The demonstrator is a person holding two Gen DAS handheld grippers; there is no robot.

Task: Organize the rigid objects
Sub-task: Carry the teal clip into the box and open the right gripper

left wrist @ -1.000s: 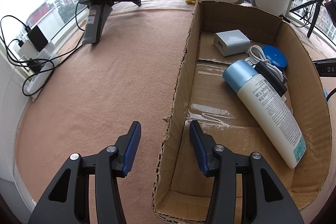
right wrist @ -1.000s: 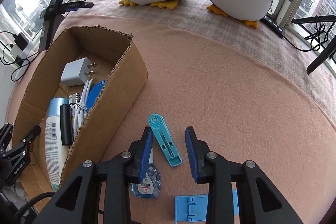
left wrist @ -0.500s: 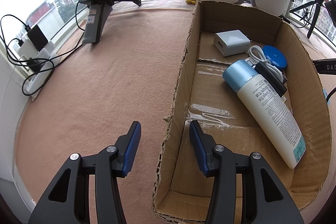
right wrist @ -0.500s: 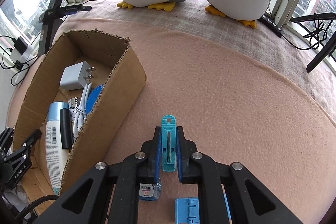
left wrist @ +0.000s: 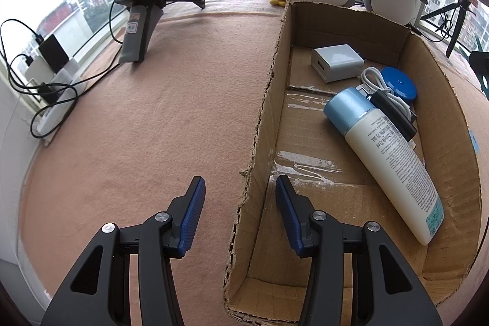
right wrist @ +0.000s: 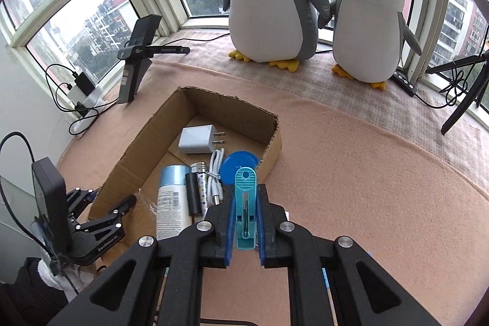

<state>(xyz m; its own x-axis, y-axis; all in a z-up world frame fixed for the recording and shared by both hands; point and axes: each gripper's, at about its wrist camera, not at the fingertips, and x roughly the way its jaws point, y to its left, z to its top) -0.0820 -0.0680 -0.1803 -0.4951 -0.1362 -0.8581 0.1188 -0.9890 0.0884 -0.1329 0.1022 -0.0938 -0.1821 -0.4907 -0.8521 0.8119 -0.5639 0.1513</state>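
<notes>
I've got the teal clip (right wrist: 244, 210) pinched in the right gripper (right wrist: 244, 229), lower centre of the right wrist view. Jaws narrow, pads flat on both long sides, round end w/ the hole poking out past the tips. It's lifted and sits in frame over the near right corner of the cardboard box (right wrist: 272, 155).

Handling guess: small hard plastic, v. light, stiff, prob a bit slick on the flat faces. Hold is mid-body to tail, which looks fine; squeezing nearer the hinge could spring it open, so I wouldn't go there. Light grip should do, no crush risk I can see.

Left gripper (left wrist: 240, 205) is at bottom centre of its view, jaws wide, empty, straddling the box's torn left wall (left wrist: 262, 124), one finger outside, one inside. Can't tell if it's touching the cardboard.

Box contents, right half of left view: white bottle (left wrist: 388, 158) w/ blue cap lying diagonal, white charger (left wrist: 334, 61) toward the far end, white cable (left wrist: 374, 78), blue disc (left wrist: 400, 81), a black stick (left wrist: 394, 113) on top of the bottle's shoulder. Free floor is lower left of the box, best drop spot IMO.
</notes>
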